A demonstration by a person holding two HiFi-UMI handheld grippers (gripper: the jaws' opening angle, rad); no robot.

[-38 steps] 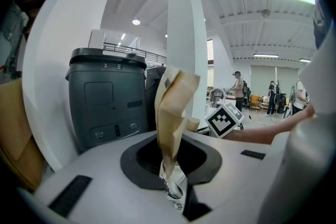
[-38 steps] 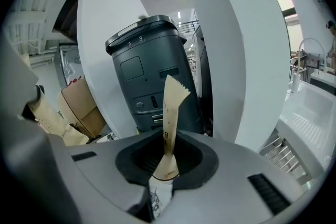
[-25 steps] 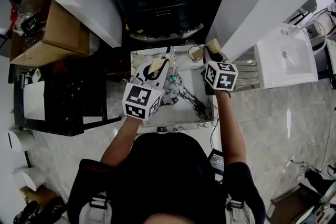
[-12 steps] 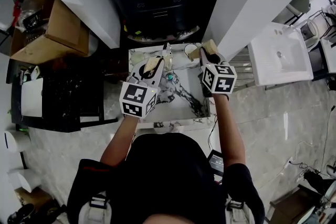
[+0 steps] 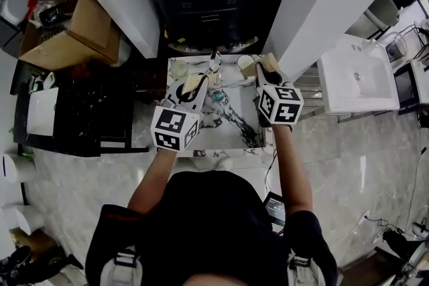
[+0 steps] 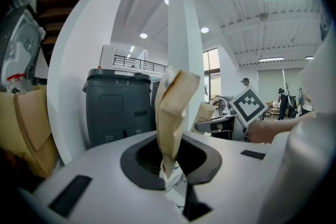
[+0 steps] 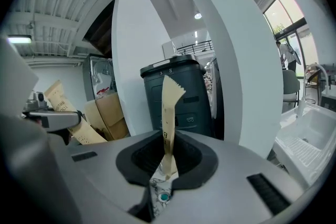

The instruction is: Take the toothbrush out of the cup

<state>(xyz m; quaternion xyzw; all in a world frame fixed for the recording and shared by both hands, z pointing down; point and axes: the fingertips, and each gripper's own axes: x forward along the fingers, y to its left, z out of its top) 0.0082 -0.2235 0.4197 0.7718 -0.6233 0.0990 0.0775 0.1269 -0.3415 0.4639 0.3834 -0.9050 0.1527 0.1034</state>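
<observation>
As left gripper [image 5: 192, 86] pinches paper toothbrush packet [image 6: 173, 113] between jaws, right gripper [image 5: 265, 69] pinching second packet [image 7: 169, 118].

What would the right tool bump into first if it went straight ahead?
Probably the dark bin, which sits dead ahead of the right tool, past its paper strip; how far is unclear.

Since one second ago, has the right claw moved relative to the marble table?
Yes. The right claw, shut on a paper packet, has drawn back slightly toward the person, away from the marble table's far edge.
</observation>
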